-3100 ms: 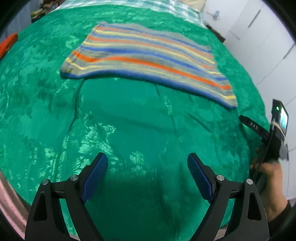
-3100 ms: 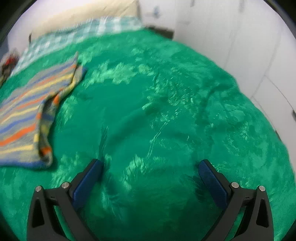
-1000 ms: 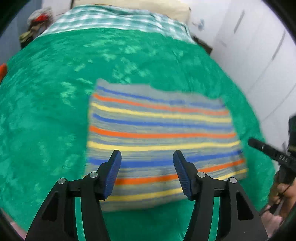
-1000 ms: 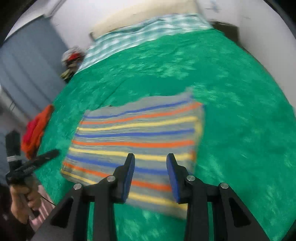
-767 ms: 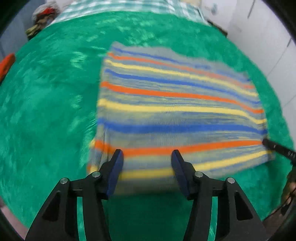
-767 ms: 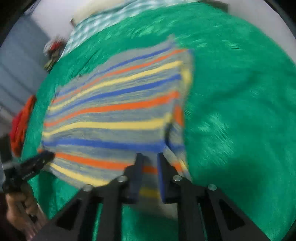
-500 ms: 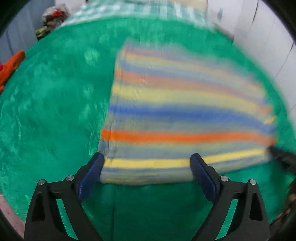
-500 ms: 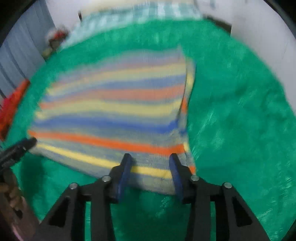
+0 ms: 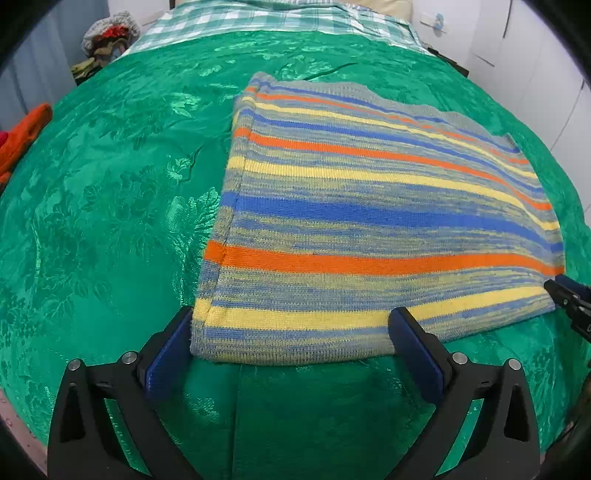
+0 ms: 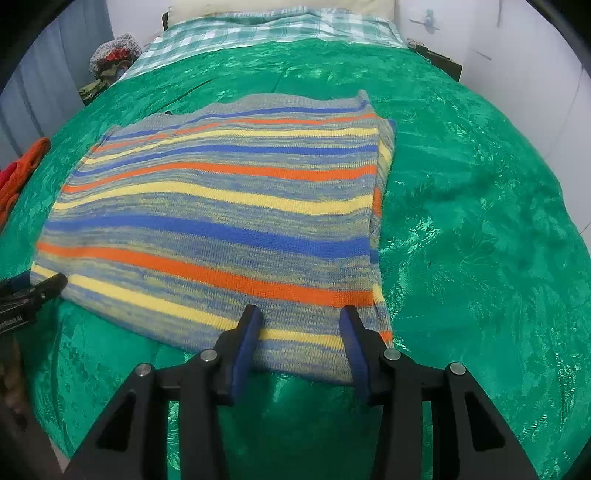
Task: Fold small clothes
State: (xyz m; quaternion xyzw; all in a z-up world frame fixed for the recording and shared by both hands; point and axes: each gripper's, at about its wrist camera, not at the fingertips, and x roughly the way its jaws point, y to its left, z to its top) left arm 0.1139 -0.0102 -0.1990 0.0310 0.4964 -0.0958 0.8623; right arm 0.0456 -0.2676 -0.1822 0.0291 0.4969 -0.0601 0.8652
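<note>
A striped knit garment (image 9: 369,221), grey with blue, orange and yellow bands, lies folded flat on the green bedspread (image 9: 110,203). My left gripper (image 9: 291,332) is wide open, its fingers straddling the garment's near left corner. The garment also shows in the right wrist view (image 10: 221,214). My right gripper (image 10: 301,328) is open with a narrower gap, just above the garment's near right edge, holding nothing. The right gripper's tip shows at the right edge of the left wrist view (image 9: 569,295); the left gripper's tip shows at the left of the right wrist view (image 10: 33,291).
An orange-red cloth (image 9: 22,136) lies at the bed's left edge. A checked sheet (image 10: 258,29) and pillow are at the head. A pile of clothes (image 10: 110,59) sits at the back left. White cupboards (image 9: 535,55) stand on the right.
Both grippers swung over to the garment, closed on its near edge, pulled it nearer and opened again. The left jaws are now wide open, the right ones partly open. The garment lies released.
</note>
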